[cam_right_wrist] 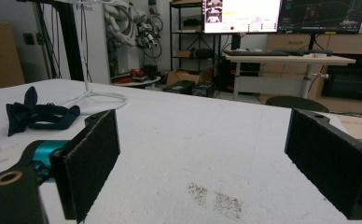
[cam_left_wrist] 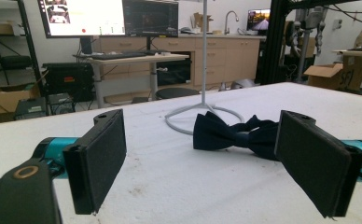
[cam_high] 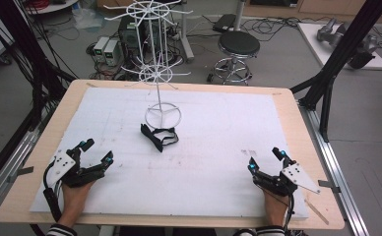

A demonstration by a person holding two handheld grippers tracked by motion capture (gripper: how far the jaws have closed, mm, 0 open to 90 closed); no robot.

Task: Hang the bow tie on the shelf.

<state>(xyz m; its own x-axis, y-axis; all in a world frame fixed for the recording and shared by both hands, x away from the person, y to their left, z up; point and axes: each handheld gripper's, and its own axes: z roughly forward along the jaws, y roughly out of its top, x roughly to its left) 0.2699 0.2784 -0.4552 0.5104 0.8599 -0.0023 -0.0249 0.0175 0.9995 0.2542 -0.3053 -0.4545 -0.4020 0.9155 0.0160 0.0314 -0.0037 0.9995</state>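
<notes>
Near the table's front corners, the left gripper (cam_high: 91,153) and right gripper (cam_high: 264,160) are resting, jaws wide apart and empty. Beside the white hanger stand's ring base (cam_high: 163,117), the navy bow tie (cam_high: 158,136) is lying; approaching low should suit pinching its knot.

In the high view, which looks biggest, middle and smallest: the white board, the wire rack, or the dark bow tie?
1. Flat white foam board
2. Tall white wire rack
3. Small dark fabric bow tie
</notes>
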